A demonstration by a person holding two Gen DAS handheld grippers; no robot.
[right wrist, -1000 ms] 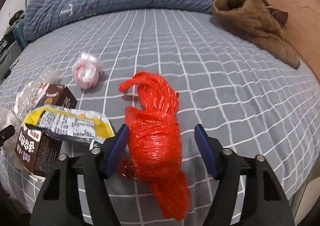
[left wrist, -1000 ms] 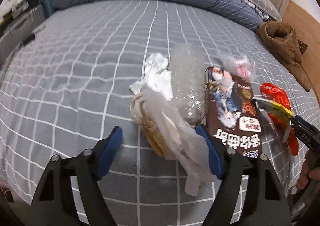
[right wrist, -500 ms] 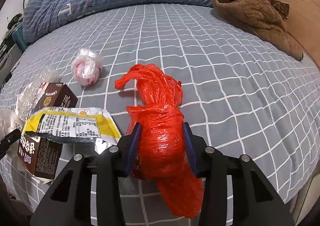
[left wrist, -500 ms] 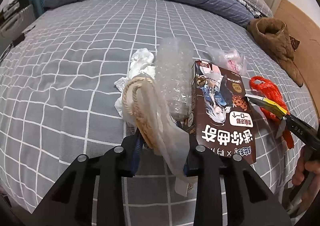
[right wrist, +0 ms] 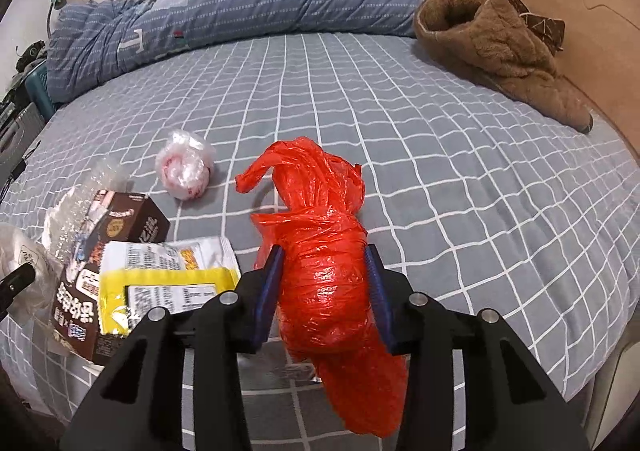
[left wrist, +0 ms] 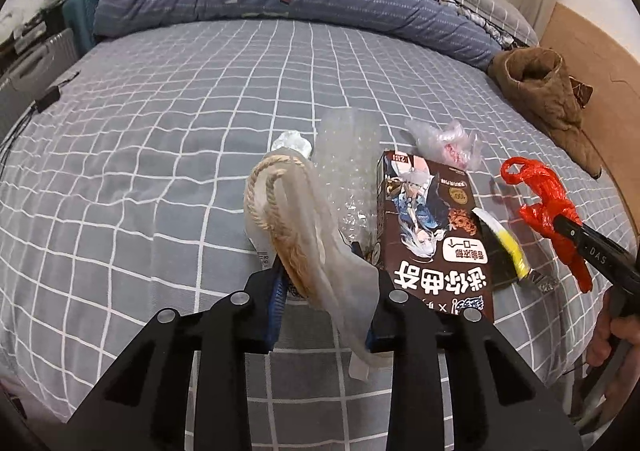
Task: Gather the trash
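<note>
Left gripper is clamping a translucent rope-handled plastic bag; right gripper is squeezing a crumpled red plastic bag. Beside the red bag, a brown snack box, yellow wrapper and pink-white wad are lying uncollected on the grey checked bed.

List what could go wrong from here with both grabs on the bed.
1. The left claw pinches only thin film of the clear bag with rope; it may slip out or tear.
2. The red plastic bag in the right claw hangs loose below; its tail could snag the yellow wrapper.
</note>
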